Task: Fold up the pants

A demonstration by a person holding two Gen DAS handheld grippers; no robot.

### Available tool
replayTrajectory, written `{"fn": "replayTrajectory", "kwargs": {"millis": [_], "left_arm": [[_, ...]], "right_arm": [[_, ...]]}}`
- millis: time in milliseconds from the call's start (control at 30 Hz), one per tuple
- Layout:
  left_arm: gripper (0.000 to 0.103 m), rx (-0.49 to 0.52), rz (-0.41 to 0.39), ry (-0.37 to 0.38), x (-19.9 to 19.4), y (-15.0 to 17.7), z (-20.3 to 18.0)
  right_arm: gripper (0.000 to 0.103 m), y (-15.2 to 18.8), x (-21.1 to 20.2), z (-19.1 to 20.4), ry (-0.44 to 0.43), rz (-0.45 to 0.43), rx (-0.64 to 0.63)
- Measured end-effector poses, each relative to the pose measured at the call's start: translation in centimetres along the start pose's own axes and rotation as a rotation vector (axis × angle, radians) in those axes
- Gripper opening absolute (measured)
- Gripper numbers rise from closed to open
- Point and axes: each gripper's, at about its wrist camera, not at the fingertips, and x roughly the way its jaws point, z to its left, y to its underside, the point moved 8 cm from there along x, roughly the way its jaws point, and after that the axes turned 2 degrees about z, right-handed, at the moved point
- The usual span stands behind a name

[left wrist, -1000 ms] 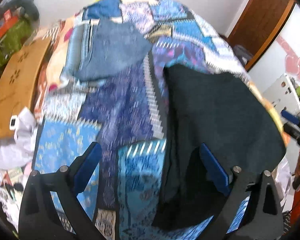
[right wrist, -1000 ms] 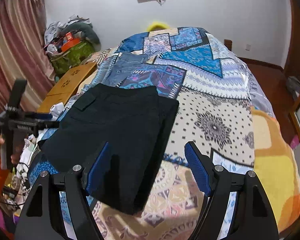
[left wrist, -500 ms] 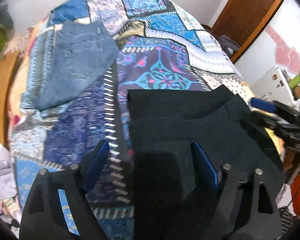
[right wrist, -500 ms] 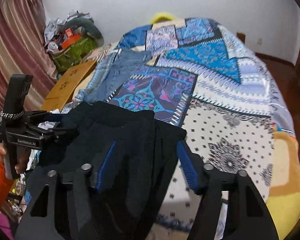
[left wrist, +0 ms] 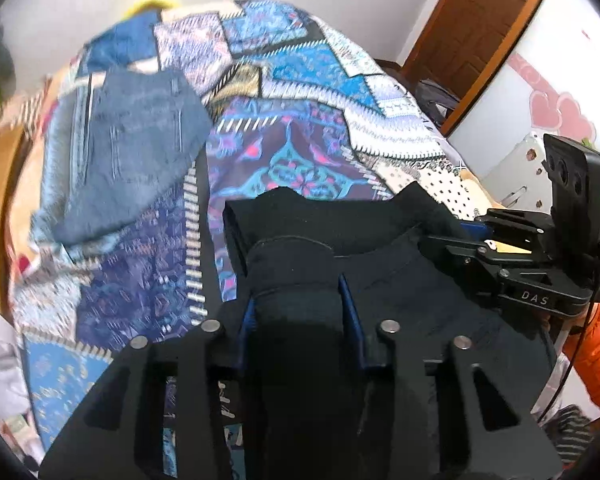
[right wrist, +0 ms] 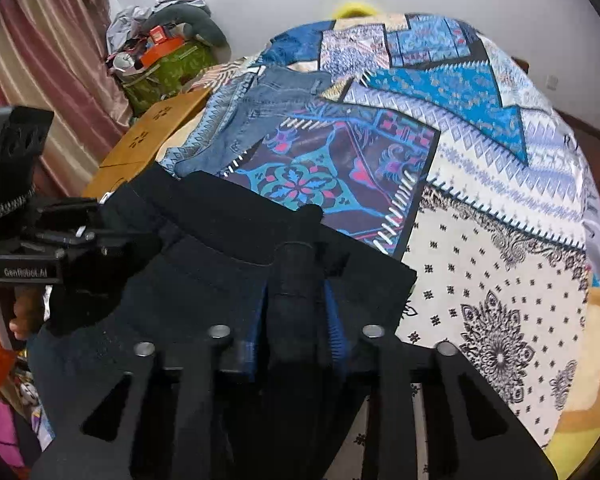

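Black pants [left wrist: 400, 280] lie on the patterned quilt at the near end of the bed, partly folded; they also show in the right wrist view [right wrist: 220, 248]. My left gripper [left wrist: 298, 300] is shut on a bunched edge of the black pants. My right gripper [right wrist: 296, 300] is shut on another bunched edge of the same pants. Each gripper shows in the other's view, the right one [left wrist: 540, 264] at the right and the left one [right wrist: 40, 240] at the left. The cloth under the fingers is hidden.
Folded blue jeans [left wrist: 128, 152] lie farther up the quilt [right wrist: 480, 160], also in the right wrist view [right wrist: 260, 100]. A wooden board [right wrist: 148, 140] and a cluttered pile [right wrist: 164, 52] stand left of the bed. A brown door [left wrist: 468, 32] is at the right.
Both grippers moved forward onto the black pants and closed from wide open onto bunched cloth. The near edge of the pants has lifted and gathered between them.
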Motion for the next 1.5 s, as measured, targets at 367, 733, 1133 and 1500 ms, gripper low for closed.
{"fn": "replayTrajectory", "kwargs": {"millis": [367,733,1133,1500], "left_arm": [[0.045,0.026,0.036,-0.028,2.5,-2.5,-0.6],[0.061,0.032,-0.084,-0.210,-2.8,-3.4,1.2],[0.063,0.132,0.006,-0.213,-2.2,4.2,-1.4],[0.073,0.074,-0.025,-0.222,-5.3,9.9,1.2]], "right_arm": [[0.017,-0.7,-2.1,-1.5,0.094,-0.120,0.023],[0.026,-0.4,-2.5,-2.7,0.161,-0.049,0.069],[0.044,4.1,-4.9,5.0,0.060,-0.028,-0.040],[0.043,8.4,-6.4,3.7,0.109,-0.047,0.021]]}}
